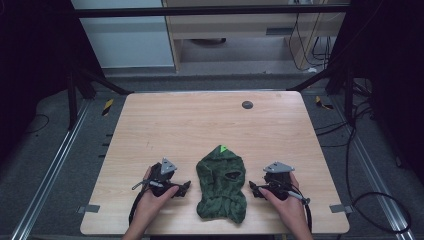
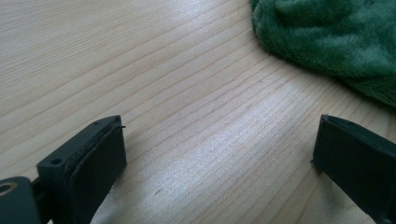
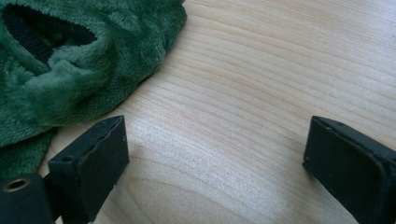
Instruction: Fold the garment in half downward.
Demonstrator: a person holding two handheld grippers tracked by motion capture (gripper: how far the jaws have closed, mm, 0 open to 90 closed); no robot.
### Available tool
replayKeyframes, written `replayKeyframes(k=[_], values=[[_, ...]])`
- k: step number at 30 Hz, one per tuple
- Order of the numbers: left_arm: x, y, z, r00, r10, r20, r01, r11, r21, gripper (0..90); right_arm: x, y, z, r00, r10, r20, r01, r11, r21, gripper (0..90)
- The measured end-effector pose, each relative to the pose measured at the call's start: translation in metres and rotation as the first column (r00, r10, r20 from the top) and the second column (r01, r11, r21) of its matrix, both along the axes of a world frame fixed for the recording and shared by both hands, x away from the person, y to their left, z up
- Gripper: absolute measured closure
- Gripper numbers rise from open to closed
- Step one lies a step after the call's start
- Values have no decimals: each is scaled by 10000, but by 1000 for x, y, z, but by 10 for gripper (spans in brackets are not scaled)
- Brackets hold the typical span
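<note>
A small fuzzy dark green garment [image 1: 221, 188] with a bright green tag at its far tip lies flat near the table's front edge. My left gripper [image 1: 184, 188] rests on the wood just left of it, jaws wide apart with bare table between them; the green garment [image 2: 336, 37] fills that view's upper right. My right gripper [image 1: 253, 189] rests just right of the garment, also open and holding nothing. In the right gripper view the green garment [image 3: 70, 60], with a dark opening in it, lies at the upper left, close to the left jaw.
The light wooden table [image 1: 210, 125] stretches bare beyond the garment. A small dark round disc [image 1: 247, 104] sits near its far edge. Metal frame legs, cables and grey floor surround the table.
</note>
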State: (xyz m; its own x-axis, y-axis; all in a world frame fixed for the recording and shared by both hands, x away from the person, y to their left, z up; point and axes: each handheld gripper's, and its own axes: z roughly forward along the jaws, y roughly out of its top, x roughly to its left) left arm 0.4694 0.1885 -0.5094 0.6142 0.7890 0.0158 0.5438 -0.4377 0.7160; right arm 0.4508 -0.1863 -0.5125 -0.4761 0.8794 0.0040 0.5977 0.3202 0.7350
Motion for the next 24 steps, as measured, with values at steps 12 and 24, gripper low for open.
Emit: replayKeyframes(k=[12,24], values=[[0,-1,1,10000,-5,-37,5,10000,18,19,1,-1,0,10000,-68,34,68,10000,-15,94],[36,5,17,9975,-121,-691,123,9999,23,207,31,5,22,9963,453,-732,-510,9956,-784,358]])
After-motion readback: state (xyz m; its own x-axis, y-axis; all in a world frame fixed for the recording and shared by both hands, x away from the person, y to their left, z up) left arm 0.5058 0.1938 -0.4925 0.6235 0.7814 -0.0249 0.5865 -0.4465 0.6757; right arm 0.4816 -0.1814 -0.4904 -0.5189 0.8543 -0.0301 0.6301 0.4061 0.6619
